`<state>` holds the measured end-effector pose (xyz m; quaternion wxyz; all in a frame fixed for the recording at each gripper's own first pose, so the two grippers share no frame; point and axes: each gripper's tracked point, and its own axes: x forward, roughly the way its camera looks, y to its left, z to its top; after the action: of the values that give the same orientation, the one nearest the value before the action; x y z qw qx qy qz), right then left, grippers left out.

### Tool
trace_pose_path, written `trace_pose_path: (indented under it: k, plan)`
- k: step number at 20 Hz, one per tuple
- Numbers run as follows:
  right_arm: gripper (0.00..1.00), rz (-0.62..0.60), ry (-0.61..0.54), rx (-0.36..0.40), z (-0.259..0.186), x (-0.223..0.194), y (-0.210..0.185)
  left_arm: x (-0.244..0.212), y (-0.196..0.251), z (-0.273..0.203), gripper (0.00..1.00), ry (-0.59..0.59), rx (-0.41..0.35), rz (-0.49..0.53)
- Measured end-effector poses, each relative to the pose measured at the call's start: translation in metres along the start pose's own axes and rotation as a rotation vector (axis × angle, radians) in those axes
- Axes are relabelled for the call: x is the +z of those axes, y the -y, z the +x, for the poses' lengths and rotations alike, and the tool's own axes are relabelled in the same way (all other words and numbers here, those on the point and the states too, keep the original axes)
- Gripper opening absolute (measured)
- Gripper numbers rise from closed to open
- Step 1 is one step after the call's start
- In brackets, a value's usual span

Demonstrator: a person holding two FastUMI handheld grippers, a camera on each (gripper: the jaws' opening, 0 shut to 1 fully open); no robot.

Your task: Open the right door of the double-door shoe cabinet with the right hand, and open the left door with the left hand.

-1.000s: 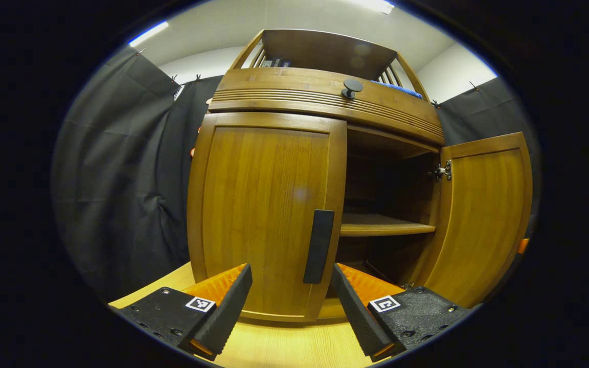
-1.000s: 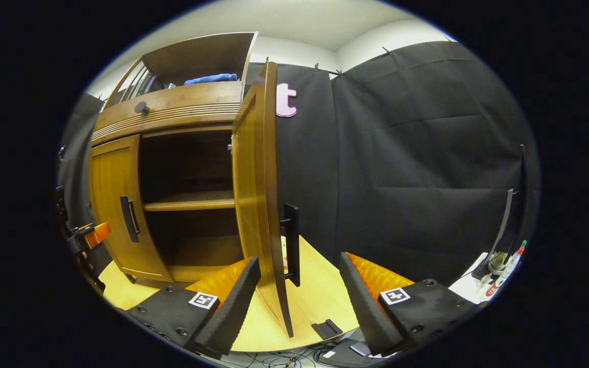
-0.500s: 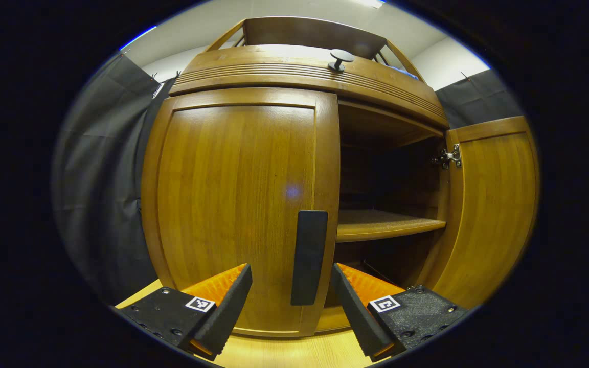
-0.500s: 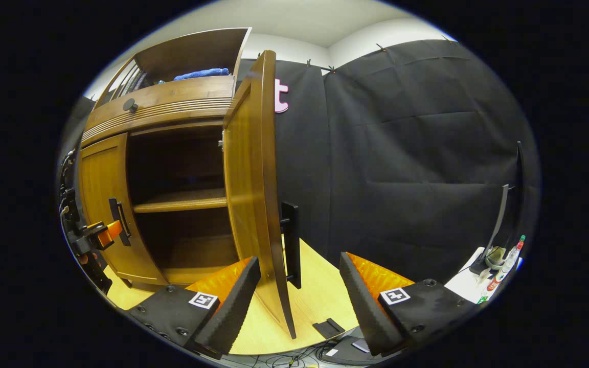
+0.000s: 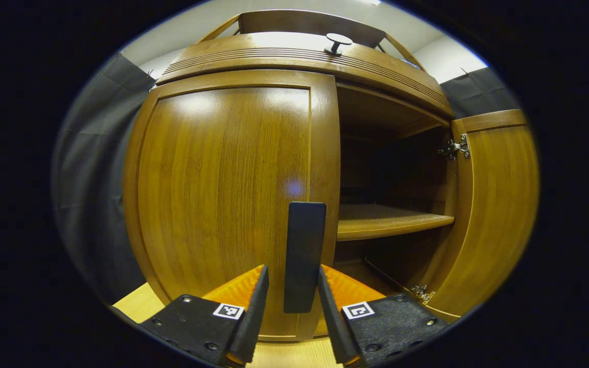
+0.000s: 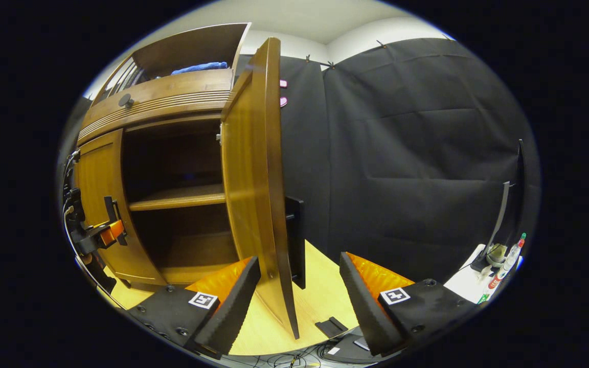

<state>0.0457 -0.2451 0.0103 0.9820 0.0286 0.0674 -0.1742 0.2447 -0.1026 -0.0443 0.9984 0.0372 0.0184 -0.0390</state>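
Two doors front the shoe cabinet (image 5: 325, 56) on the table (image 6: 320, 301). In the left gripper view, the left door (image 5: 223, 199) sits shut, and our left tongs (image 5: 292, 306) flank its handle (image 5: 302, 255) at 6 o'clock; we cannot tell whether both fingers press it. In the right gripper view, the right door (image 6: 253, 179) stands swung open, and our right tongs (image 6: 299, 306) are spread wide, its handle (image 6: 296, 240) above the gap at 12 o'clock.
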Motion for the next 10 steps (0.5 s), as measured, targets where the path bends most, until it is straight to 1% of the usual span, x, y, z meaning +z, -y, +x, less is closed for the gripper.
trace_pose_path:
  k: [1,2,4,6,7,8,9,10]
  plan:
    - [1.0,0.0,0.001,0.0,0.001,0.001,0.0,-0.001,0.003,0.001,0.54,0.0,-0.008,-0.001]
    - [0.94,-0.002,0.002,0.0,0.002,0.001,-0.001,-0.001,0.006,0.001,0.48,-0.001,-0.021,0.001]
    - [0.94,-0.007,0.004,0.002,0.005,0.003,-0.002,-0.002,0.007,0.0,0.36,0.002,-0.014,0.029]
    - [0.94,-0.011,0.006,0.008,0.005,0.003,-0.004,-0.002,0.007,-0.002,0.34,0.0,-0.014,0.019]
    - [1.0,-0.01,0.006,0.011,0.005,0.003,-0.005,-0.002,0.006,-0.001,0.29,-0.013,-0.011,0.016]
    - [1.0,-0.01,0.006,0.016,0.006,0.003,-0.007,-0.003,0.005,-0.002,0.26,-0.021,-0.007,0.004]
    - [1.0,-0.01,0.007,0.02,0.006,0.004,-0.008,-0.001,0.004,-0.008,0.26,-0.025,-0.001,-0.024]
    - [0.94,-0.011,0.008,0.025,0.005,0.004,-0.01,-0.002,0.007,-0.008,0.23,-0.021,0.003,-0.03]
